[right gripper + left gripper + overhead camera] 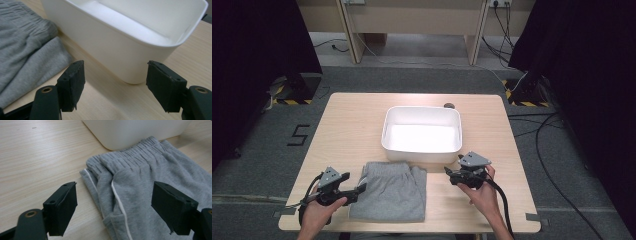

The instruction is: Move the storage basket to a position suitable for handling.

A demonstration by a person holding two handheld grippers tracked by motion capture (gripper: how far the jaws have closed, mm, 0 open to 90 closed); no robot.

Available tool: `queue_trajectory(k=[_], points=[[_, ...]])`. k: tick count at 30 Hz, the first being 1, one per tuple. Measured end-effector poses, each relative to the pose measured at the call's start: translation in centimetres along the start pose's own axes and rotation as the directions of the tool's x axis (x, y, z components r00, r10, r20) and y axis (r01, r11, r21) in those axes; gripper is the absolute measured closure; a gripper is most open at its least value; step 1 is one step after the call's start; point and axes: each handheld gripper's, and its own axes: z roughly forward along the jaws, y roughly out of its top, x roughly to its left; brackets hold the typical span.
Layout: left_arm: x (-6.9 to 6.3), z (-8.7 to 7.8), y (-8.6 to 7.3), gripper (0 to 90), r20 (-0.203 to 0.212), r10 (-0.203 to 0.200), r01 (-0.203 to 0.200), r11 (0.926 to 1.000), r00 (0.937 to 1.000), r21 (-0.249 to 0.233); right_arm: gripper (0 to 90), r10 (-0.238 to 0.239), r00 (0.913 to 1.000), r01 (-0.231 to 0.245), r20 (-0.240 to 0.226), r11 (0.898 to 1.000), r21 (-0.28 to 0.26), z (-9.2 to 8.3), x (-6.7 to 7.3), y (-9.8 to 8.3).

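Observation:
Folded grey sweat shorts (389,191) with a white side stripe lie near the table's front edge, waistband toward a white plastic tub (419,154). At the shorts' left edge, my left gripper (359,189) is open. In the left gripper view its jaws straddle the shorts (140,185) at that striped edge, and the pads press on nothing. The tub (135,132) sits just beyond. To the right of the shorts, my right gripper (449,172) is open and points at the tub's near right corner. In the right gripper view the tub's wall (112,42) stands between the spread jaws, untouched, with the shorts (22,47) at left.
The light wooden table (352,125) has bare surface to the left and right of the tub. A small dark round thing (449,105) lies at the far edge behind the tub. Cables (552,165) run over the grey floor at right, and black curtains hang on both sides.

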Motion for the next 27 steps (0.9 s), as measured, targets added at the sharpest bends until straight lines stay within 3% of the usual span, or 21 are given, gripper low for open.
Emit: queue_trajectory(k=[8, 22, 27], points=[[-0.3, -0.5, -1.1, 19.9, 0.000, -0.007, 0.007, 1.0000, 1.0000, 0.006, 31.7, 0.011, 0.9978, -0.012, -0.065, 1.000, -0.012, 0.4, 0.9, 0.1], [-0.6, -0.8, -2.3, 19.5, 0.005, -0.039, 0.039, 0.9990, 0.9992, 0.023, 29.4, 0.009, 0.9927, -0.011, -0.121, 1.000, -0.013, 1.2, 1.6, 0.6], [-1.0, -1.0, -2.5, 18.9, 0.006, -0.024, 0.024, 0.9995, 0.9997, 0.022, 26.9, -0.003, 0.9891, 0.001, -0.147, 1.000, -0.014, 1.3, 2.5, 1.0]])
